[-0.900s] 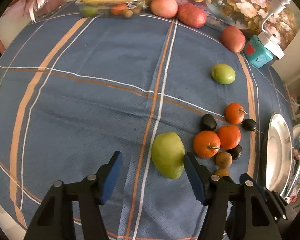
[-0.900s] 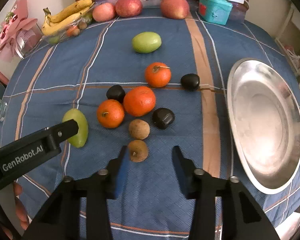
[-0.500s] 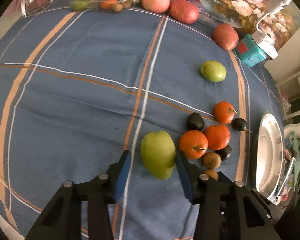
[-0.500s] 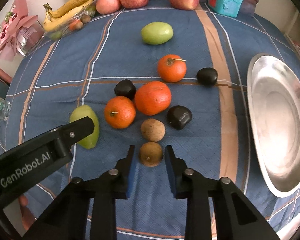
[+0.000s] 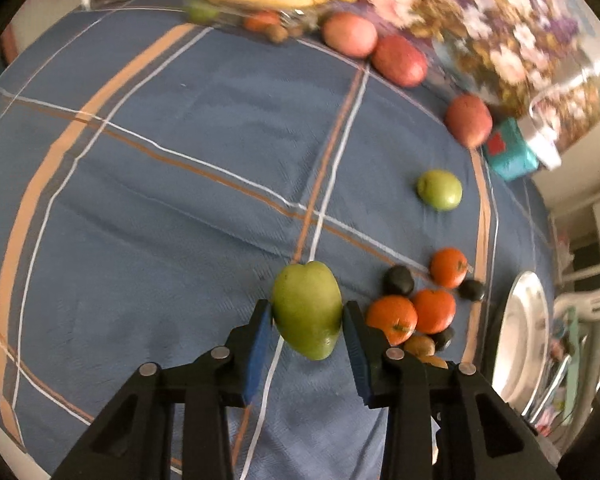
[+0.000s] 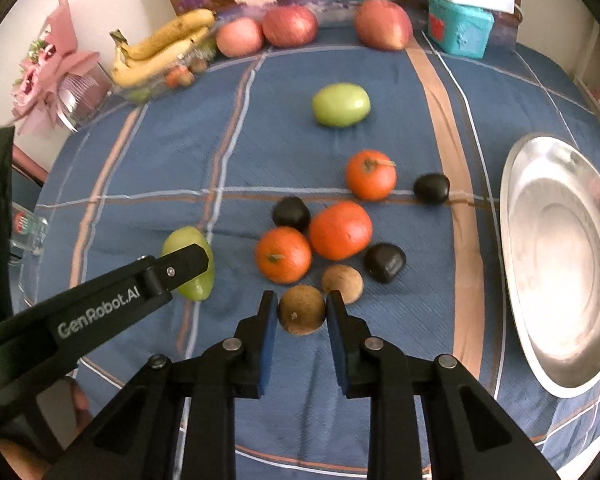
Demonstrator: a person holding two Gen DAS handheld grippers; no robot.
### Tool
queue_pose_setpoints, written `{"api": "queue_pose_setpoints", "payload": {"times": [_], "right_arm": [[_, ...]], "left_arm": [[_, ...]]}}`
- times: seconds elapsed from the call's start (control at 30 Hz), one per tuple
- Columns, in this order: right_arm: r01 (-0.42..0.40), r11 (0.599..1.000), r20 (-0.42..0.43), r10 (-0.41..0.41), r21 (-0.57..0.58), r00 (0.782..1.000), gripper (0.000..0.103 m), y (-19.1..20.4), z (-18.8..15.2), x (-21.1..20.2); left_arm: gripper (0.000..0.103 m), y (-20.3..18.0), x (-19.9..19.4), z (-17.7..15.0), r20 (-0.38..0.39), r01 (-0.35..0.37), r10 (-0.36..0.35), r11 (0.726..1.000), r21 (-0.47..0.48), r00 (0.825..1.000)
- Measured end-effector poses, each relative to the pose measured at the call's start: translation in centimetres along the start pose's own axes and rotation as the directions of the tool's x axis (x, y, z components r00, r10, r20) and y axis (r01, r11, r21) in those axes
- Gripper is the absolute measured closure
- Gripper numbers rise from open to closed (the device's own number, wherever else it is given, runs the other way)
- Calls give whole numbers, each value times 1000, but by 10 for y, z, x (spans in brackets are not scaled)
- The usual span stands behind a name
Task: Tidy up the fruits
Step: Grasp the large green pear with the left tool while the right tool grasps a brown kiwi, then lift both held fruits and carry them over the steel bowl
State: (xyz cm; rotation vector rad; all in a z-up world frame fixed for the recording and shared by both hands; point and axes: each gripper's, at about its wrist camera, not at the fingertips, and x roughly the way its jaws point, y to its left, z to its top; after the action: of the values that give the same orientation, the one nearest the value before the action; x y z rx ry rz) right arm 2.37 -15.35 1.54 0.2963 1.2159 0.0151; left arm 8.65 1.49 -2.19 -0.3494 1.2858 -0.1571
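over blue cloth [image 5: 180, 200], left gripper [image 5: 305, 322] clamps green mango [image 5: 306, 309] (right gripper [image 6: 302, 312] pinches brown fruit [image 6: 301, 309]).

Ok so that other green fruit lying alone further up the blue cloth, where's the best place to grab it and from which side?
Take the lone green fruit across its narrow middle. It lies on its side with its long axis running left to right, so come down from above with one of the fingers on the near flank and one on the far flank. Nothing crowds it.
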Motion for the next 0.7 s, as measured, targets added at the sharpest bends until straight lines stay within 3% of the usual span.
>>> {"api": "queue_pose_setpoints", "payload": {"times": [0.13, 0.33, 0.47, 0.7], "right_arm": [[-11, 1000, 13, 11, 26, 1000, 77, 4, 8, -4], [-1, 999, 30, 0, 41, 1000, 77, 12, 19, -7], [-11, 999, 66, 8, 50, 998, 77, 11, 32, -14], [31, 997, 53, -35, 78, 998, 77, -2, 49, -8]], "left_arm": [[64, 6, -7, 6, 5, -17, 17, 999, -47, 1000], [64, 4, -19, 20, 23, 35, -33, 992, -117, 999], [64, -11, -27, 32, 47, 62, -57, 990, -129, 997], [64, -40, -22, 51, 66, 36, -28, 992, -123, 997]]}}
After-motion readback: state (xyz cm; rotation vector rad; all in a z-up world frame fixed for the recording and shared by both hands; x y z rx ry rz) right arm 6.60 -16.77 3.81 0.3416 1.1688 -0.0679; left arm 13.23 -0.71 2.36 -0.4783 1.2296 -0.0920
